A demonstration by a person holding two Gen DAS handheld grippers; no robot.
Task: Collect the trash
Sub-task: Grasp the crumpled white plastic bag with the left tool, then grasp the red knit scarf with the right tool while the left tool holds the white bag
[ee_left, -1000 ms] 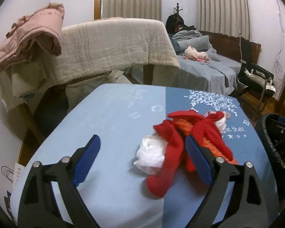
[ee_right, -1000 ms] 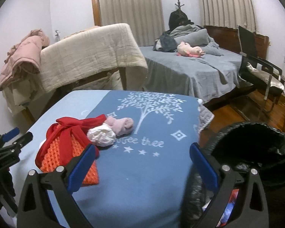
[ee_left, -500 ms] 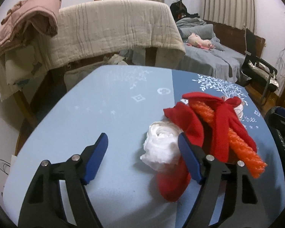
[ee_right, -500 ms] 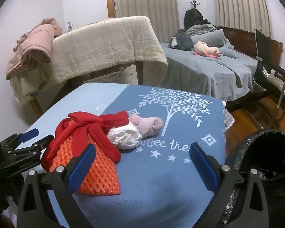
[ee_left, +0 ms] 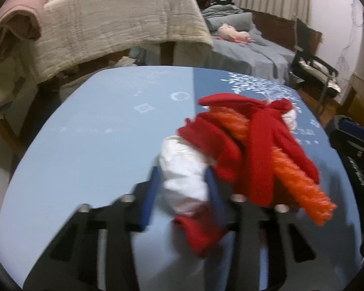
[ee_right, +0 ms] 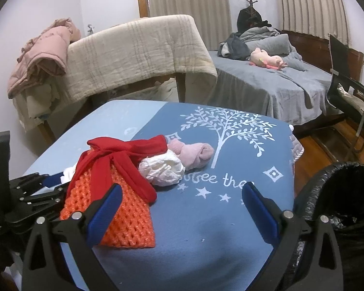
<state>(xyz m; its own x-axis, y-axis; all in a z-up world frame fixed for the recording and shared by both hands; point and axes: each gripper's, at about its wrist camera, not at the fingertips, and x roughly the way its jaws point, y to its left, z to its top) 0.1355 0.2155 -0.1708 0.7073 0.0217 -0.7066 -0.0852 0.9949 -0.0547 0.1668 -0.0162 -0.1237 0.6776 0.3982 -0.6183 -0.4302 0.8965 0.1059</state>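
Observation:
A crumpled white paper wad (ee_left: pixel 184 167) lies on the blue table cloth (ee_left: pixel 97 145) against a red cloth (ee_left: pixel 262 145) draped over an orange knitted piece (ee_left: pixel 303 189). My left gripper (ee_left: pixel 182 191) has its blue pads on either side of this wad and is shut on it; it also shows at the left of the right wrist view (ee_right: pixel 51 184). A second white wad (ee_right: pixel 162 169) and a pink sock (ee_right: pixel 194 152) lie beside the red cloth (ee_right: pixel 123 155). My right gripper (ee_right: pixel 182 213) is open and empty above the table's near edge.
A bin with a black liner (ee_right: pixel 347 208) stands right of the table. Behind are a rack with a beige blanket (ee_right: pixel 138 53) and pink jacket (ee_right: pixel 43 53), a grey bed (ee_right: pixel 267 80) and a black chair (ee_right: pixel 351 92).
My left gripper has moved forward to the white wad and closed its jaws around it. My right gripper has shifted slightly left and stays open.

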